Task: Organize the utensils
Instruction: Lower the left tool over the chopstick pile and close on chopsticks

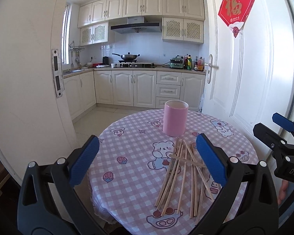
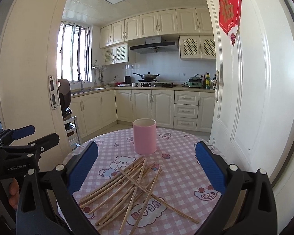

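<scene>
On the round counter with its pink checked cloth [image 2: 178, 176], loose wooden chopsticks [image 2: 131, 186] lie crisscrossed before the empty pink cylindrical holder [image 2: 144, 137], both tools [image 1: 147, 160] [image 2: 147, 166] gaping wide, ready to gather them.

A round checked table [image 2: 178, 176] carries a pink cup [image 2: 144, 136] and scattered chopsticks [image 2: 135, 192].

Left claw [image 1: 147, 159]: black plastic frame with triangular cut-outs, silver round screw heads at the pivots, and two fingers [image 1: 84, 160] faced with blue ribbed pads. Right claw [image 2: 147, 165]: same build, with black arms, silver screws and blue textured pads. White lettering "GenRobot.AI" shows on the left unit's side in the right wrist view, and "DAS" on the right unit's body in the left wrist view.
</scene>
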Available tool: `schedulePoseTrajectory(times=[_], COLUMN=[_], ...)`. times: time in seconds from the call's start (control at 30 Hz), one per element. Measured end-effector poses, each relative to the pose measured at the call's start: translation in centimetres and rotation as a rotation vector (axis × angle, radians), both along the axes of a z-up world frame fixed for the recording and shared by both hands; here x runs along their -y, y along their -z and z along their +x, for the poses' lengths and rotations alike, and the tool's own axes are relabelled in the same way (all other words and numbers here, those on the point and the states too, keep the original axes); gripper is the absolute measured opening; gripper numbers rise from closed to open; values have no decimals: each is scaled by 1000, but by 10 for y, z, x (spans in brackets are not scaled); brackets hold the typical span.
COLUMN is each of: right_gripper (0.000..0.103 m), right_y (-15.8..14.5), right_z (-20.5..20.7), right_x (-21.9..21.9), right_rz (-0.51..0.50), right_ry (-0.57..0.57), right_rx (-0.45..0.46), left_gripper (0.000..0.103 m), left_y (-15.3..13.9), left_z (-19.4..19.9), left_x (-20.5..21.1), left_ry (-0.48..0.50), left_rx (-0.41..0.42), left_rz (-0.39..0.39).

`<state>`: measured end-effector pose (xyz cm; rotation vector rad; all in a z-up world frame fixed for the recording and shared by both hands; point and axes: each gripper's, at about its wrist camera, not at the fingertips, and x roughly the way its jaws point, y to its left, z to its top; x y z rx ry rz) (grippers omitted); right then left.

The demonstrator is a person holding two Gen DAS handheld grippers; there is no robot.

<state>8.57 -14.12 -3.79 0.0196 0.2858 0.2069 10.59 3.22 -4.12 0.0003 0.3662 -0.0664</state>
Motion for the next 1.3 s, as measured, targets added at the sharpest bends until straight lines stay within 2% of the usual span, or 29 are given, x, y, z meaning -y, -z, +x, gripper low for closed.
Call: schedulePoseTrajectory(times=[0.23,0.4,0.57,0.63,0.77,0.87,0.93,1.13,1.3], right_gripper=[96,95,69,62,46,43,37,12,11], right_y=[17,40,67,78,97,107,110,112,112], right_z=[23,48,79,92,118,132,136,143,145], right_x=[7,15,21,22,24,25,26,27,27], right_rz=[-36,-61,-41,-9,88,141,164,188,197], right_ry=[8,0,-35,-56,-115,-139,-149,-178,-187], right_rx=[-73,-184,-347,-420,-538,-604,-627,-643,-629], left_gripper=[97,96,71,60,57,57,57,58,58], left_y=[18,43,65,74,89,92,93,94,107], left_z=[29,59,85,95,116,126,131,141,159], left_x=[9,13,15,15,13,16,15,22,38], left_ry=[50,66,104,121,164,182,195,224,185], left_rx=[-90,-221,-328,-368,-457,-475,-489,-532,-655], left_rz=[14,22,29,17,-25,-22,-47,-138,-218])
